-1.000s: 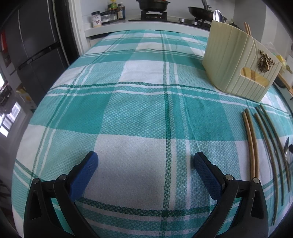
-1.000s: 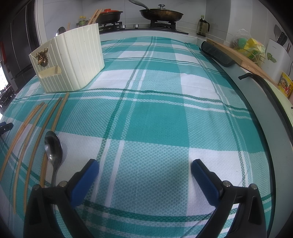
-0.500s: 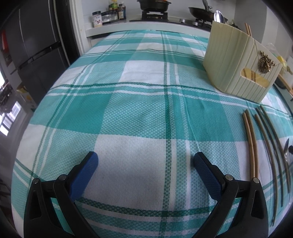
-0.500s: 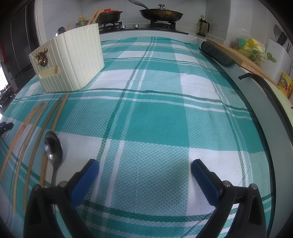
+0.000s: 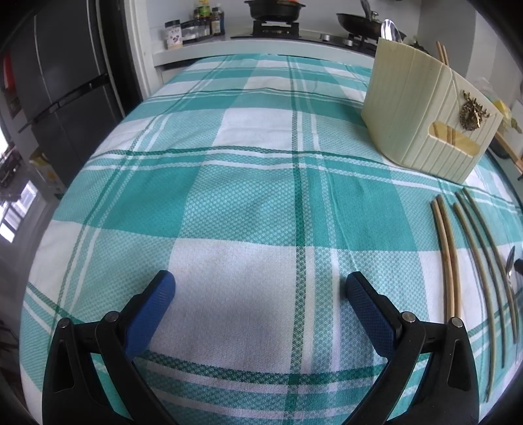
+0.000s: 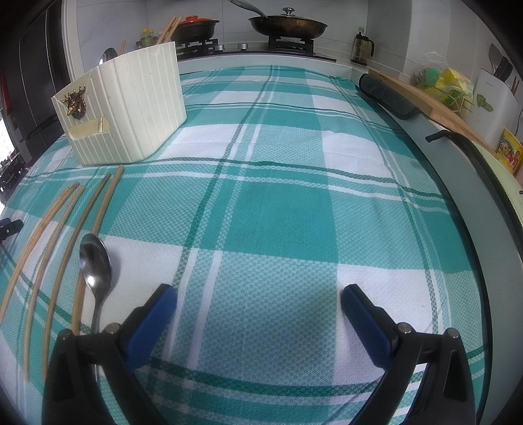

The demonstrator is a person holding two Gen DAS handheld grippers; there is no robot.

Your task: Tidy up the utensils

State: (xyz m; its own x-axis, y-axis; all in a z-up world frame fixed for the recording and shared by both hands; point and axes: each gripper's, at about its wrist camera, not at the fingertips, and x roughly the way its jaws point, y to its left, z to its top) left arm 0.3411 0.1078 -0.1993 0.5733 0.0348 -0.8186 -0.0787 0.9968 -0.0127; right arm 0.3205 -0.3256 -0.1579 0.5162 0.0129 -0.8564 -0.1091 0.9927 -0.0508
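Observation:
A cream ribbed utensil holder stands on the teal checked cloth, with a spoon and chopsticks sticking out of its top. Several wooden chopsticks lie side by side on the cloth in front of it. A steel spoon lies beside them, its bowl toward the holder; only its edge shows in the left wrist view. My left gripper hovers open over bare cloth, left of the chopsticks. My right gripper is open too, just right of the spoon. Neither holds anything.
A stove with a pan and a pot runs along the far counter, with spice jars beside it. A dark fridge stands at the left. A black rolled mat, wooden board and bagged items line the right edge.

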